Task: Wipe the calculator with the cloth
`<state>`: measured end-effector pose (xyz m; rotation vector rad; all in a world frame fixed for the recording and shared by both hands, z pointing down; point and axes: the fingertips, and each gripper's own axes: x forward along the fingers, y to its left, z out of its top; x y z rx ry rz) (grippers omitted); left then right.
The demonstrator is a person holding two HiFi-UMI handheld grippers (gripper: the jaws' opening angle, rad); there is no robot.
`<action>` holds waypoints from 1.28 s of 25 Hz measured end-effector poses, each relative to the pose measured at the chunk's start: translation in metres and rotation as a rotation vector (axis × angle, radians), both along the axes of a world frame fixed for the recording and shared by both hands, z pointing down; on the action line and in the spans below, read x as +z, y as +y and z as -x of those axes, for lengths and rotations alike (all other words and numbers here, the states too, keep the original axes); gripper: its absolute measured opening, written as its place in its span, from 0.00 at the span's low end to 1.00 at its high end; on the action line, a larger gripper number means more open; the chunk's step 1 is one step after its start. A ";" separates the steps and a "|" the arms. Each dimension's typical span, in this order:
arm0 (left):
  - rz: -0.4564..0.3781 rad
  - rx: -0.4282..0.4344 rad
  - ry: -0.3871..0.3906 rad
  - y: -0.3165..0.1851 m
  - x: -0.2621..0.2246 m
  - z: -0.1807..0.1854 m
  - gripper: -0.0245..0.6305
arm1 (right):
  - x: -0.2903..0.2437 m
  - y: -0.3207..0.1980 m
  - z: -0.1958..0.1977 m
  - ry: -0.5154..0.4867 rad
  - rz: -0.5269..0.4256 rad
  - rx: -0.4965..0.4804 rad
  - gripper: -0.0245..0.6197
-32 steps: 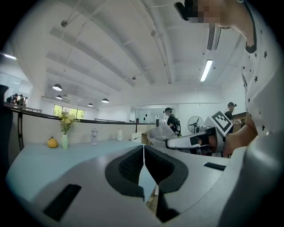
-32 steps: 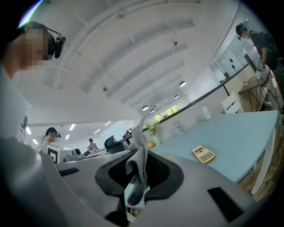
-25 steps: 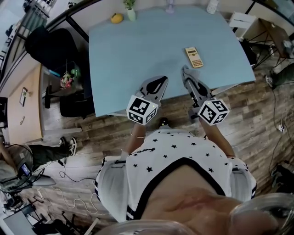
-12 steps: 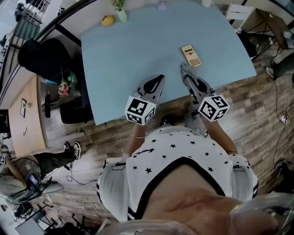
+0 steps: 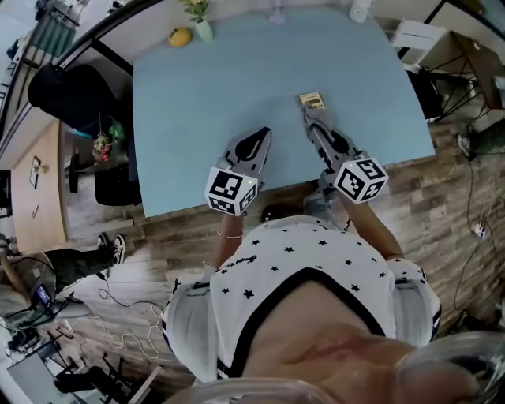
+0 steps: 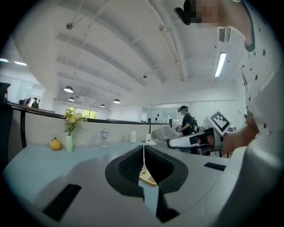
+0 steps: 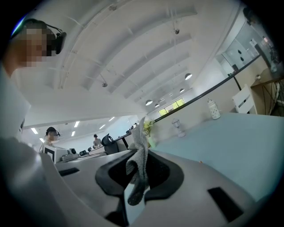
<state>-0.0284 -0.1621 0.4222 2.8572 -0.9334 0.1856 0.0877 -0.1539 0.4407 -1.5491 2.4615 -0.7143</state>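
Observation:
A small tan calculator (image 5: 312, 99) lies on the light blue table (image 5: 205, 102), right of centre. It also shows low between the left jaws as the calculator (image 6: 147, 176) in the left gripper view. My right gripper (image 5: 306, 114) reaches to the calculator's near end. It is shut on a grey cloth (image 7: 138, 163), which sticks up and hangs down between its jaws. My left gripper (image 5: 263, 132) hovers over the table to the left of the calculator, jaws shut with nothing in them. The right gripper (image 6: 195, 140) appears at the right of the left gripper view.
A vase of flowers (image 5: 201, 27) and a yellow fruit (image 5: 180, 36) stand at the table's far left edge, with small bottles (image 5: 361, 9) at the far right. A black chair (image 5: 59, 87) is left of the table, a white chair (image 5: 416, 35) right. The near table edge runs under both grippers.
Both grippers have moved forward over the table. The right gripper's tip with the cloth has closed in on the calculator's near end.

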 end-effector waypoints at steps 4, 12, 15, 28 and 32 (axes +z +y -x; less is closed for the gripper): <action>0.012 -0.055 -0.010 -0.016 0.003 -0.022 0.08 | 0.002 -0.023 -0.022 -0.005 0.005 -0.060 0.10; 0.012 -0.135 -0.033 -0.048 0.006 -0.066 0.08 | 0.009 -0.068 -0.071 -0.015 0.009 -0.124 0.10; 0.018 -0.157 -0.041 -0.055 0.007 -0.085 0.08 | 0.011 -0.078 -0.092 -0.016 0.013 -0.142 0.10; 0.027 -0.328 -0.054 -0.076 0.011 -0.111 0.08 | 0.043 -0.121 -0.128 0.071 0.086 -0.257 0.10; 0.038 -0.387 -0.053 -0.078 0.014 -0.090 0.08 | 0.068 -0.129 -0.099 0.119 0.137 -0.329 0.10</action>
